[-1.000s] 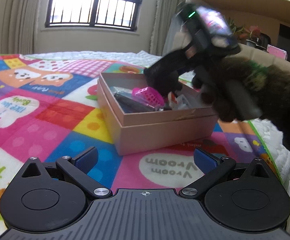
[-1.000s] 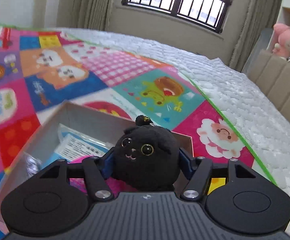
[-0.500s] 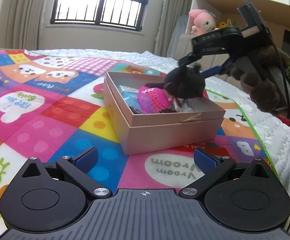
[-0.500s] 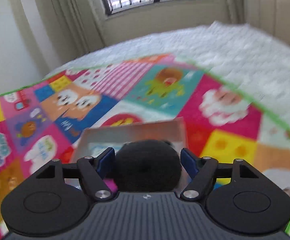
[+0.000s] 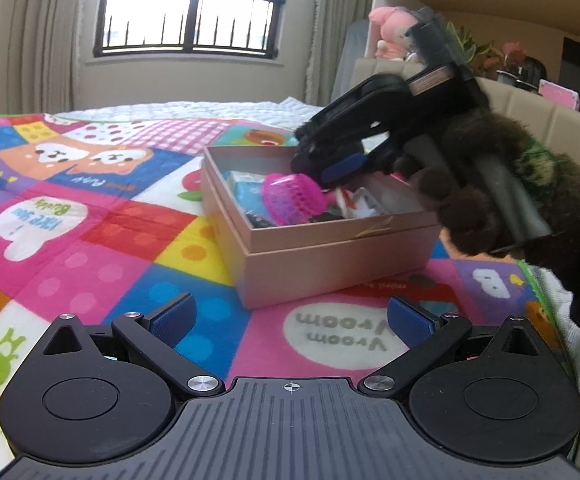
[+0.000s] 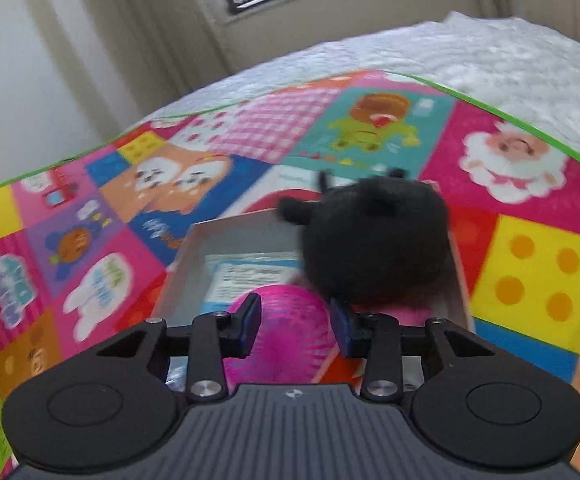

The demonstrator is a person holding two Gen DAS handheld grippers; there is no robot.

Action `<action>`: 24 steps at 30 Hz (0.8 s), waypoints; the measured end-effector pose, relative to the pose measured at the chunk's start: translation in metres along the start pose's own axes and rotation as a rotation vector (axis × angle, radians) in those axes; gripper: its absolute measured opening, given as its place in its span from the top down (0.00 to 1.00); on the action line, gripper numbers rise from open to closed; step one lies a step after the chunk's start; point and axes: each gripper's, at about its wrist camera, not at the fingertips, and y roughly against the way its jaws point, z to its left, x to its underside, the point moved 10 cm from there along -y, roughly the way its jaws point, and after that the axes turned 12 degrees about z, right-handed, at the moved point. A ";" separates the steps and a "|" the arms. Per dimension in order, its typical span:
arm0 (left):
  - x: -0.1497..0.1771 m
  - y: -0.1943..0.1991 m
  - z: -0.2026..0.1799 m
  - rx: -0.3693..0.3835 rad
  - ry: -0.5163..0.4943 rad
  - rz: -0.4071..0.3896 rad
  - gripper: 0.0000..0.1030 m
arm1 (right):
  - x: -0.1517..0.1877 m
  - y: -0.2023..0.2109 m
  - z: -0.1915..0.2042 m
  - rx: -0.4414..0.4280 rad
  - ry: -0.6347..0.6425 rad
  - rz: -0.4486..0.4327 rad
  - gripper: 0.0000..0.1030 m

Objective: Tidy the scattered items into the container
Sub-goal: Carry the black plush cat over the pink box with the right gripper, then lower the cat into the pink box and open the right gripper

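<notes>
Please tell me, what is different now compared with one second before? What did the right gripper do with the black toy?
The right gripper let go of the black plush cat; the cat now lies free at the far end of the box, ahead of the fingers, and the gripper has shut with nothing between them. The left gripper stayed open and still; the box kept its place.

Black tongs (image 5: 290, 322), seemingly blue-padded.
</notes>
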 end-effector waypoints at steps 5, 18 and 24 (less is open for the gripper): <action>-0.007 -0.007 0.003 0.008 0.025 -0.006 0.00 | -0.029 0.045 -0.014 0.072 0.018 -0.199 0.63; -0.017 -0.011 -0.009 0.007 -0.016 -0.008 0.00 | -0.040 0.006 -0.056 0.104 -0.144 -0.097 0.59; -0.017 -0.014 -0.015 -0.004 -0.023 0.009 0.00 | -0.019 0.010 -0.065 -0.099 -0.268 -0.004 0.57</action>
